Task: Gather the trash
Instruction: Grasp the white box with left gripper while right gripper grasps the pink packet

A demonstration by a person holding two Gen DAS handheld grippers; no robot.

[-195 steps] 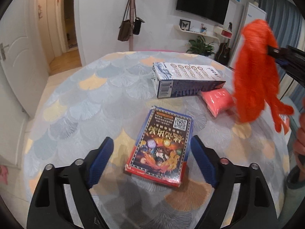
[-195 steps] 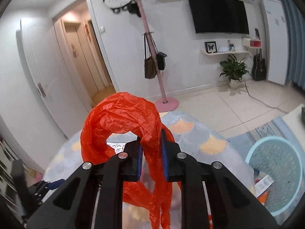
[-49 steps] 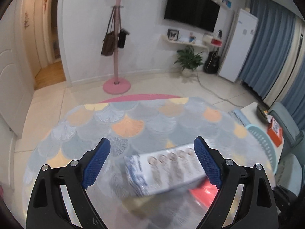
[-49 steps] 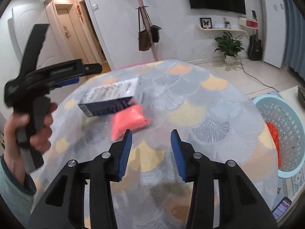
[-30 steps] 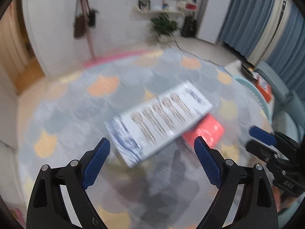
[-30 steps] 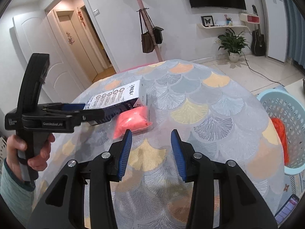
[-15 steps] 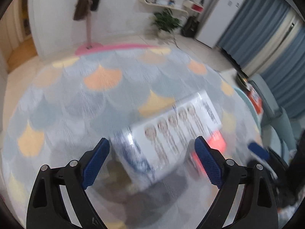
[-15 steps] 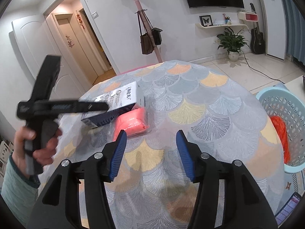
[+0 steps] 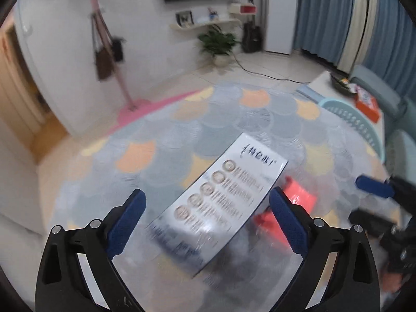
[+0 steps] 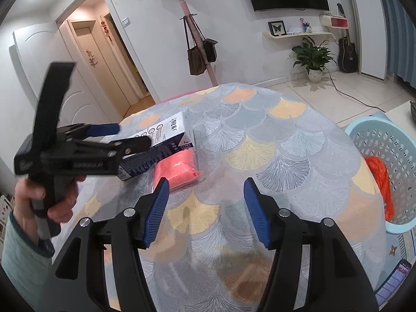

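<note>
A long white and blue carton (image 9: pixel 221 200) lies on the round table and also shows in the right wrist view (image 10: pixel 161 143). A pink-red packet (image 9: pixel 288 202) lies against it, seen too in the right wrist view (image 10: pixel 179 170). My left gripper (image 9: pixel 205 213) is open and hovers over the near end of the carton; it shows from the side in the right wrist view (image 10: pixel 124 135). My right gripper (image 10: pixel 205 200) is open and empty above the table, to the right of the packet. A light blue basket (image 10: pixel 384 156) beside the table holds an orange plastic bag (image 10: pixel 382 179).
The table has a fan-pattern cloth (image 10: pixel 273 161). A pink coat stand with bags (image 10: pixel 200 52) stands behind the table, with a potted plant (image 10: pixel 313 59) by the wall. An orange box (image 9: pixel 366 104) lies on a low table near the basket.
My left gripper has turned and come lower over the carton. My right gripper has opened wider. Earlier the orange bag went from my right gripper into the basket, and the game box is out of view.
</note>
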